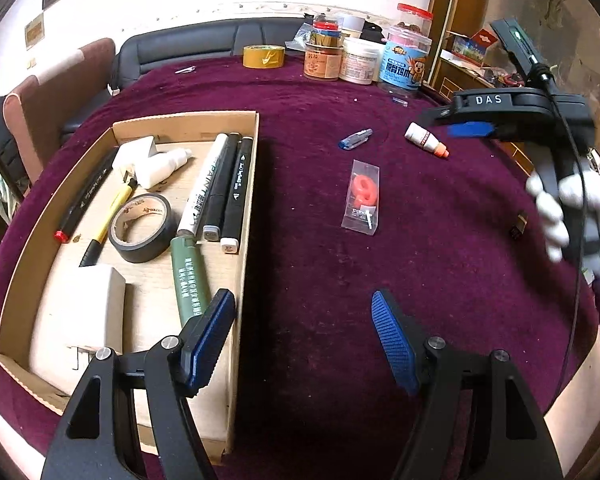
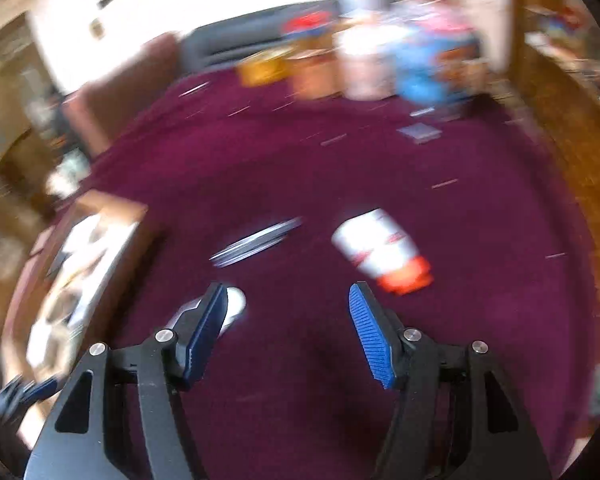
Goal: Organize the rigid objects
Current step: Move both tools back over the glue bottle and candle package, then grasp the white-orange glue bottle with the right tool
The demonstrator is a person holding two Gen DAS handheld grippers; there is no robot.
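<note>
L gripper (image 1: 302,344): jaws apart, nothing between the pads, hanging w/ its L finger over the near R corner of the cardboard tray (image 1: 249,216) and its R finger over bare purple cloth (image 1: 312,264). Tray lies ahead-L of it, already holding 3 markers (image 1: 220,188), black tape roll (image 1: 142,228), green tube (image 1: 188,280), white blocks etc. Loose items sit ahead and ahead-R of L gripper, well apart from it: bagged orange piece (image 1: 363,196) nearly straight ahead, long axis running away from the jaws; blue-and-clear clip thing (image 1: 355,139) farther on; small white bottle w/ orange cap (image 1: 426,140) ahead-R, cap end pointing R and toward the camera. R gripper (image 1: 470,128), held in a white-gloved hand (image 1: 572,216), hovers just beside that bottle in L view. R wrist view is badly blurred, but R gripper (image 2: 288,328) shows jaws apart, empty; the bottle (image 2: 382,252) lies just ahead and slightly R of its R finger, long axis slanting down-R across the jaw line, cap nearest the finger. Silver streak (image 2: 256,240) ahead-L, prob. the clip thing, can't confirm. Judgement: R hand is much the nearer to the bottle; likely next pick, needs a small shift R plus wrist roll so the pads close across the body.
</note>
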